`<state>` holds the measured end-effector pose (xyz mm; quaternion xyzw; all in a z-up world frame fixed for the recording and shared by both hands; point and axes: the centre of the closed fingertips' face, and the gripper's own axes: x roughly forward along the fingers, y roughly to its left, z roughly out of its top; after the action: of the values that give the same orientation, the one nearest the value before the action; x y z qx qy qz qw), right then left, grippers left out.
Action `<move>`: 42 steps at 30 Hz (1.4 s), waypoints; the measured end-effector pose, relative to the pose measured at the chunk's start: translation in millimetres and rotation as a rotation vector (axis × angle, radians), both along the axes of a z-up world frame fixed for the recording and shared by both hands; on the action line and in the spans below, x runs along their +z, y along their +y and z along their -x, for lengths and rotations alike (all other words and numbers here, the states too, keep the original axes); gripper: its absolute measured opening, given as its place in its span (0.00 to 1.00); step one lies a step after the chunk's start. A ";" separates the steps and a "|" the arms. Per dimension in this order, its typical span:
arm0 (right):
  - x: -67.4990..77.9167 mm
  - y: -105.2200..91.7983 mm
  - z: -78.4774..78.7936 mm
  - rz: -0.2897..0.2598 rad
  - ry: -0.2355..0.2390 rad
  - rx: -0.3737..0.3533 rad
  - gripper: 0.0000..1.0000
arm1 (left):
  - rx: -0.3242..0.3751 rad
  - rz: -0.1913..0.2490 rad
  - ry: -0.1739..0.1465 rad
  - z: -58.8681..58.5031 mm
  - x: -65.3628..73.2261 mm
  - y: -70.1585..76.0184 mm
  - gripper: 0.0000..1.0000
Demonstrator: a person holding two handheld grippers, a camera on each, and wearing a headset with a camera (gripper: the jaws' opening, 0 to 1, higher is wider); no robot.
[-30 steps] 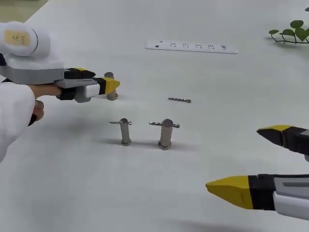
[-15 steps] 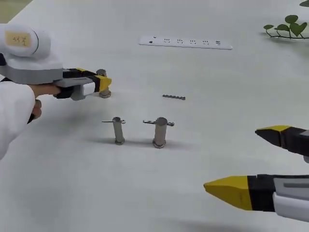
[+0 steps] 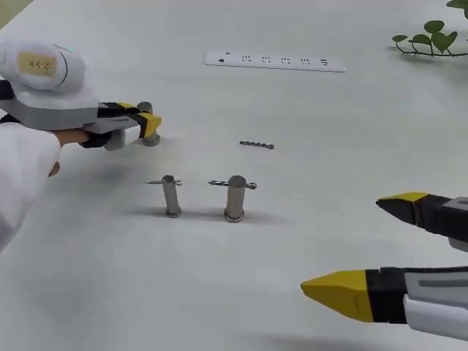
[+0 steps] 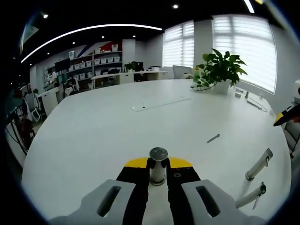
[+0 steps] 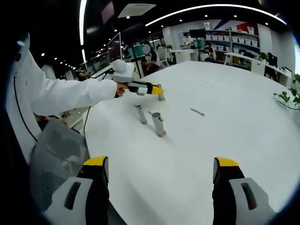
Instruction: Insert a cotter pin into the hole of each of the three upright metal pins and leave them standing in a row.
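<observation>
I see two upright pins side by side mid-table, the thinner pin to the left and the thicker pin just right of it. Behind and left of them, the third pin stands between my left gripper's jaws. A loose cotter pin lies behind the thicker pin, with the power strip farther back and a plant far right. My right gripper sits nearest me, right of the pair.

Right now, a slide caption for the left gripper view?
Left gripper grips an upright metal pin; loose cotter pin lies beyond.

White table, blinded windows, shelves, ceiling lights
</observation>
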<state>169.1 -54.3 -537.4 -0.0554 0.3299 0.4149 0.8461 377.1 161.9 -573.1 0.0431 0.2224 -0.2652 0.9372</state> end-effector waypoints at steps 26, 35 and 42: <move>5.2 -0.3 3.7 0.017 -0.013 0.007 0.92 | -0.038 0.034 -0.041 27.8 50.2 4.0 0.09; 12.1 5.5 5.1 0.008 -0.033 0.025 0.91 | -0.140 0.038 -0.098 50.4 89.4 -18.4 0.09; 16.1 6.0 6.9 -0.002 -0.048 0.028 0.91 | -0.236 0.044 -0.143 77.0 119.3 -47.9 0.09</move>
<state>162.2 -48.2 -521.4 -0.0691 0.3083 0.4256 0.8480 300.1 114.0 -453.8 0.0671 0.1424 -0.3745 0.9138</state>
